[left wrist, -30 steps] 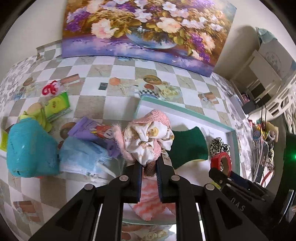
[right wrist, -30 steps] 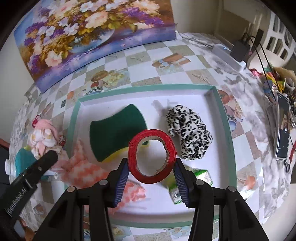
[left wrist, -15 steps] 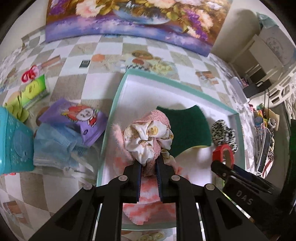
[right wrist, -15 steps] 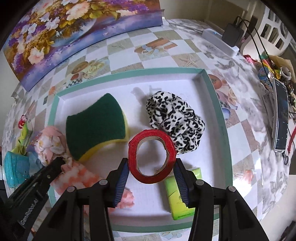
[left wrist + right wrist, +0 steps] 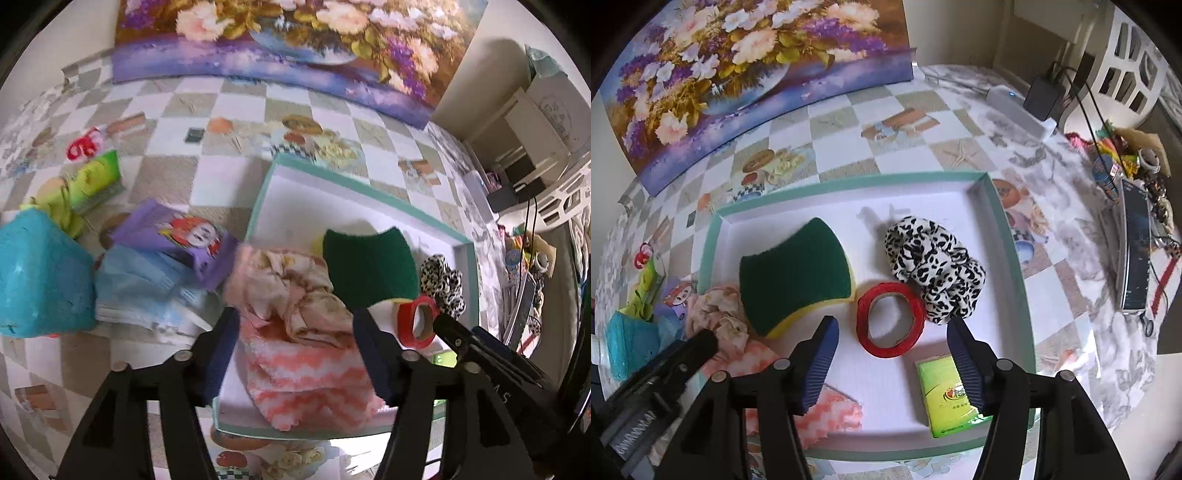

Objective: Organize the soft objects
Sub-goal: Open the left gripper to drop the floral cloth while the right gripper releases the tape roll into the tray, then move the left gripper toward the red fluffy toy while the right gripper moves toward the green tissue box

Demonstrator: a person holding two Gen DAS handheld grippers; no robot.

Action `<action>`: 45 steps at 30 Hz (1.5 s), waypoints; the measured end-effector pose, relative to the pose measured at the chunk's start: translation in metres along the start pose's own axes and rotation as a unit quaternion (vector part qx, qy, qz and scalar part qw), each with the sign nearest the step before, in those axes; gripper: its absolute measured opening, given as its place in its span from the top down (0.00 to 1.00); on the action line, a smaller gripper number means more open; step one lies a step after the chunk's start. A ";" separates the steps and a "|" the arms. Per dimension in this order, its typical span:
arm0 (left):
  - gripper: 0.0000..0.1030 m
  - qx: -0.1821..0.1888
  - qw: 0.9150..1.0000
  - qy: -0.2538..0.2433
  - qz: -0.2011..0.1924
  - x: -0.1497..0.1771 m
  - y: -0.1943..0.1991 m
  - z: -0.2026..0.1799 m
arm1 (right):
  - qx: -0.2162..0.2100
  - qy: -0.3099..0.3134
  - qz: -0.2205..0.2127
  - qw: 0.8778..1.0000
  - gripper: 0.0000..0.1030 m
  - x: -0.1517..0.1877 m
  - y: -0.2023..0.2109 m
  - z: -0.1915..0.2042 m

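Observation:
My left gripper (image 5: 295, 317) hangs over the near left corner of the teal-rimmed white tray (image 5: 258, 206). Its jaws are opening. Between them, untouched, the floral pink scrunchie (image 5: 295, 280) lies loose on a pink-and-white zigzag sock (image 5: 306, 376). My right gripper (image 5: 892, 323) is over the tray's middle, jaws also opening. The red tape roll (image 5: 886, 288) lies flat on the tray floor between them, clear of both pads. A green sponge (image 5: 794, 273), a leopard scrunchie (image 5: 934, 266) and a green tissue pack (image 5: 949, 395) also lie in the tray (image 5: 1008, 240).
Left of the tray lie a purple pouch (image 5: 177, 236), blue face masks (image 5: 140, 280), a teal box (image 5: 37, 273), a green tissue pack (image 5: 96, 177) and a red clip (image 5: 83, 146). A flower painting (image 5: 295, 37) stands behind. A tablet (image 5: 1134, 251) and cables crowd the right edge.
The left jaws opened and let go of the floral scrunchie, which dropped onto the pink sock. The right jaws spread and released the red tape roll, now flat on the tray floor.

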State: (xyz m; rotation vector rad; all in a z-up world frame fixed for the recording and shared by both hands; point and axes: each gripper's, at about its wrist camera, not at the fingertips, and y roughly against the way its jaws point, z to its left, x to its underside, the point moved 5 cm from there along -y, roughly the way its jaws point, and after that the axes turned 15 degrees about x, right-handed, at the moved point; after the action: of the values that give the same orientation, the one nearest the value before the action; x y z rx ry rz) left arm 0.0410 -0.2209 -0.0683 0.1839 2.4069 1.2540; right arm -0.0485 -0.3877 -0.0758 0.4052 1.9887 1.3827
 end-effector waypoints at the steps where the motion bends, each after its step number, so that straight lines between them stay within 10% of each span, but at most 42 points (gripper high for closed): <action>1: 0.29 -0.002 1.000 -0.003 -0.005 -0.002 0.002 0.000 | 0.002 0.002 -0.002 1.000 0.33 0.000 0.001 0.000; 12: 0.04 -0.035 0.998 0.000 -0.043 -0.009 0.014 0.008 | 0.022 0.005 -0.006 1.000 0.00 0.000 -0.002 -0.002; 45: 0.03 -0.133 0.984 0.031 -0.110 -0.044 0.112 0.090 | -0.017 0.062 -0.054 0.996 0.00 0.001 0.034 0.063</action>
State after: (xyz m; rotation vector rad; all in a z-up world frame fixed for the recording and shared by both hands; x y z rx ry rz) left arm 0.1101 -0.1003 -0.0101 -0.1973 2.2071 1.4734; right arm -0.0106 -0.3298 -0.0587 0.1971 2.0528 1.4009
